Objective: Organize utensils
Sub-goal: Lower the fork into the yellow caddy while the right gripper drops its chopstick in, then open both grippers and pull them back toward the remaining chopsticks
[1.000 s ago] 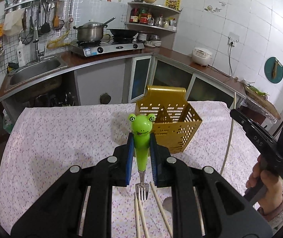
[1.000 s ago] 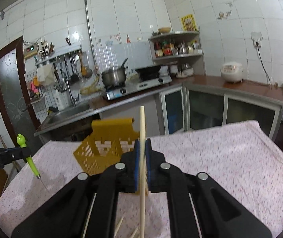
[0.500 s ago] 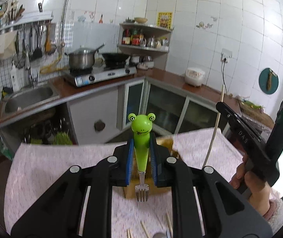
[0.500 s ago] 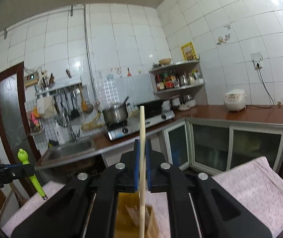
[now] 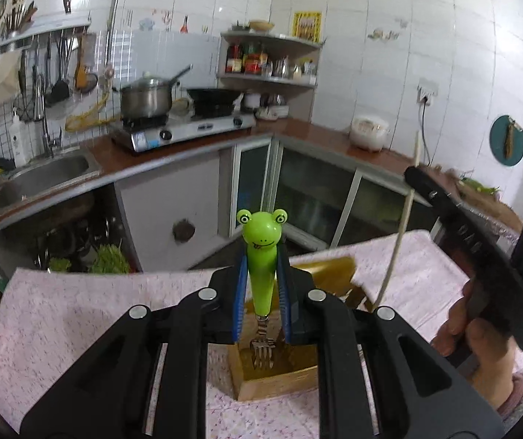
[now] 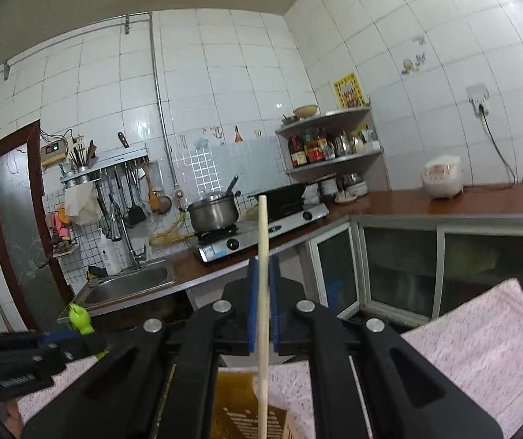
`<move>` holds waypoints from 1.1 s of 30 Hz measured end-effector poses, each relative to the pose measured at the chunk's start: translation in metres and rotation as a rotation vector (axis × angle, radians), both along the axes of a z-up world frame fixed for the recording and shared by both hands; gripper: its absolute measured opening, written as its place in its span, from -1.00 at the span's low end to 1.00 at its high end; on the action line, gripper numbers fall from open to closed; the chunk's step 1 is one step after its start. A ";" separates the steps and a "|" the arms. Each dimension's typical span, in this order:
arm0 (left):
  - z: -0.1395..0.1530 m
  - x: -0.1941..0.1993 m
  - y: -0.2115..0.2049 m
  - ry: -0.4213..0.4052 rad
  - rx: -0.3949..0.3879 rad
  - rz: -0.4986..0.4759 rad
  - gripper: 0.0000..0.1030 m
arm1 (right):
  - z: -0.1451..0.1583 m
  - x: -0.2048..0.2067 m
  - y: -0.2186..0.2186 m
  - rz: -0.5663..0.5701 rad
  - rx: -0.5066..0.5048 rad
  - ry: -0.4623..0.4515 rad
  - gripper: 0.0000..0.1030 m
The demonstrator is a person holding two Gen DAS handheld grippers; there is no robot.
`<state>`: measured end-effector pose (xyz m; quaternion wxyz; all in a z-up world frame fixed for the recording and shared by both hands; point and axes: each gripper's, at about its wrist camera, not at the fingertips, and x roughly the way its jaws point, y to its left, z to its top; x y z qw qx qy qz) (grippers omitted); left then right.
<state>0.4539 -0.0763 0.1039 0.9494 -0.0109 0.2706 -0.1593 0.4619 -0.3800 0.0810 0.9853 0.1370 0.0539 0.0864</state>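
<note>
My left gripper [image 5: 262, 274] is shut on a fork with a green frog handle [image 5: 262, 256], held upright, tines down, just above the open top of the yellow utensil holder [image 5: 279, 373]. My right gripper [image 6: 262, 285] is shut on a wooden chopstick [image 6: 263, 292], held upright with its lower end over the holder [image 6: 239, 413]. In the left wrist view the right gripper [image 5: 415, 175] holds the chopstick [image 5: 400, 226] at the right, its tip near the holder's rim. The frog handle [image 6: 80, 320] shows at the left of the right wrist view.
The holder stands on a table with a pink patterned cloth [image 5: 78, 314]. Behind are a counter with a sink [image 5: 41, 175], a gas stove with a pot [image 5: 146, 100], corner shelves [image 5: 268, 62] and a rice cooker [image 5: 369, 133].
Both grippers have risen and moved in over the yellow holder. The fork and the chopstick now hang above its opening; the loose chopsticks on the cloth have left view.
</note>
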 end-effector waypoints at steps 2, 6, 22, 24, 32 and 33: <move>-0.015 0.003 0.003 0.027 -0.001 0.001 -0.72 | -0.013 0.001 0.000 0.011 0.001 0.016 -0.89; -0.038 0.004 0.010 0.073 -0.007 0.006 -0.72 | -0.039 -0.003 0.007 0.050 -0.025 0.056 -0.88; -0.042 -0.038 0.018 0.053 -0.041 0.013 -0.11 | -0.068 -0.010 0.013 0.120 -0.096 0.291 -0.01; -0.034 -0.049 0.023 0.035 -0.042 0.032 0.15 | -0.059 -0.023 0.008 0.090 -0.097 0.287 0.07; -0.029 -0.092 0.052 0.067 -0.034 0.113 0.80 | -0.051 -0.063 0.005 -0.033 -0.225 0.430 0.16; -0.032 -0.096 0.055 0.077 -0.033 0.118 0.82 | -0.053 -0.069 0.005 -0.044 -0.240 0.453 0.17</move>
